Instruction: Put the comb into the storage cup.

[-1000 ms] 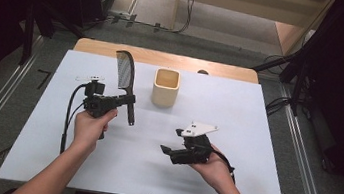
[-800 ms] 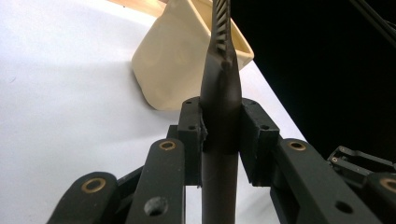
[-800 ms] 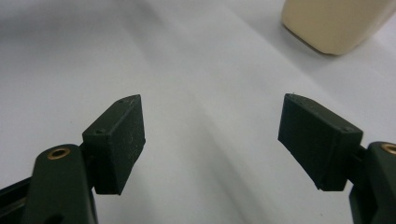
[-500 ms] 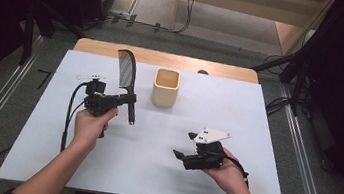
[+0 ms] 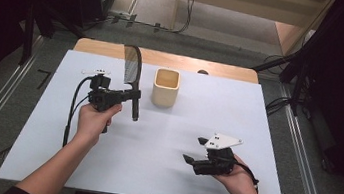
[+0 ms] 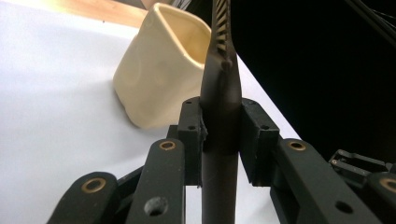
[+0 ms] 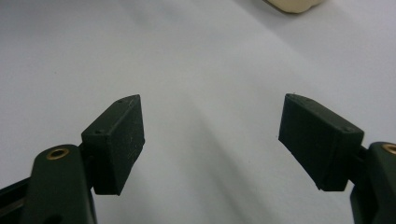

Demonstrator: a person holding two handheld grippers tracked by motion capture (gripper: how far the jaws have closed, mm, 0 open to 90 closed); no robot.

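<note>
- The desk point(image 5: 268, 119) is covered by a white sheet, and a strip of bare wood is left showing along its far edge.
- A cream cup point(image 5: 166, 87) is stood upright near the middle of the far edge, its mouth open to the top; it is judged to be set there so that something can be dropped in from above.
- A black comb point(image 5: 132, 79) is carried just left of the cup, toward the far left corner, with its toothed end pointed at the far edge and its handle toward the near edge.
- The comb is gripped by the left claw point(image 5: 132, 93), clamped across the handle just below the teeth, as is seen in the left gripper view point(image 6: 221, 126); the teeth are thereby left free.
- The right claw point(image 5: 193, 151) is held wide open with nothing in it, low over bare sheet near the near right corner, well apart from comb and cup.
</note>
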